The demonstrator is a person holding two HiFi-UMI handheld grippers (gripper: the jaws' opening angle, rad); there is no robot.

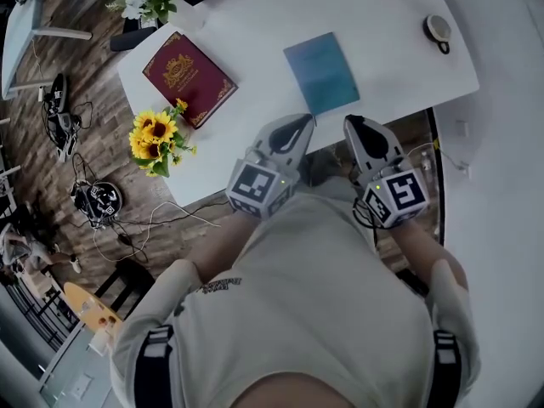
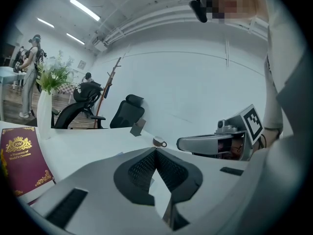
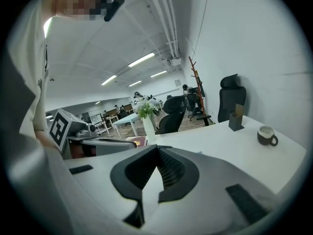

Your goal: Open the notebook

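The blue notebook (image 1: 321,72) lay closed and flat near the tabletop's (image 1: 255,24) front edge; the left gripper (image 1: 299,126) and right gripper (image 1: 355,127) hung just short of that edge, each pressed together on nothing, probably poised to approach; bare surface surrounded the cover; the burgundy book (image 1: 189,78) sat well apart.

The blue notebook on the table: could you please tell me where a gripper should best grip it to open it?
Probably the cover's thin near edge on the blue notebook, coming in low from the person's side, where the left gripper and right gripper are. It lies flat and closed, so only edges offer purchase; its spine side I cannot tell.
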